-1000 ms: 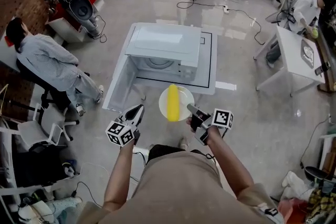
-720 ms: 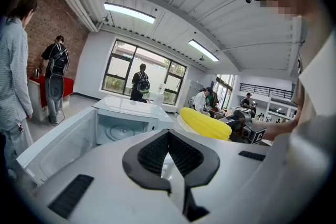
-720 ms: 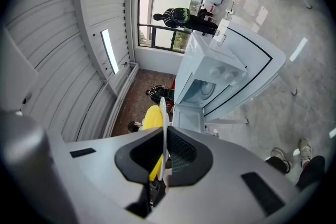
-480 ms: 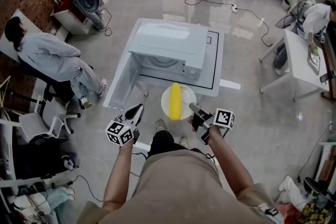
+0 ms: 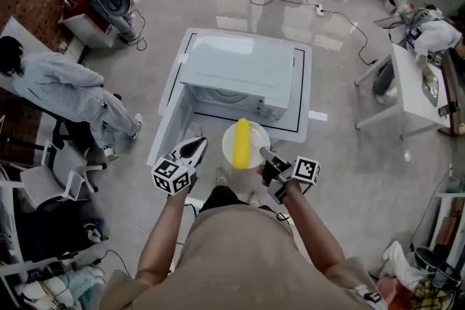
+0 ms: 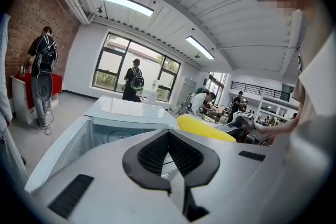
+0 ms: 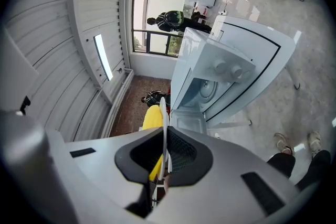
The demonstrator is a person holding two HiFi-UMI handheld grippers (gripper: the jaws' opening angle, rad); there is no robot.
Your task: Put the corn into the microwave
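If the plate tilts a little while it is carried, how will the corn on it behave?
The corn is round and lies loose on the shallow plate, so it would probably roll sideways at a small tilt. The right gripper pinches only the rim, so the plate may twist under the corn's weight.

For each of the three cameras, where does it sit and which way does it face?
Head view: on the head, steeply down at the open microwave; forearms and torso show.
Left gripper view: along the shut left gripper toward the microwave; torso at right.
Right gripper view: along the right gripper, shut on the plate; legs at lower right.
All three share microwave and corn.
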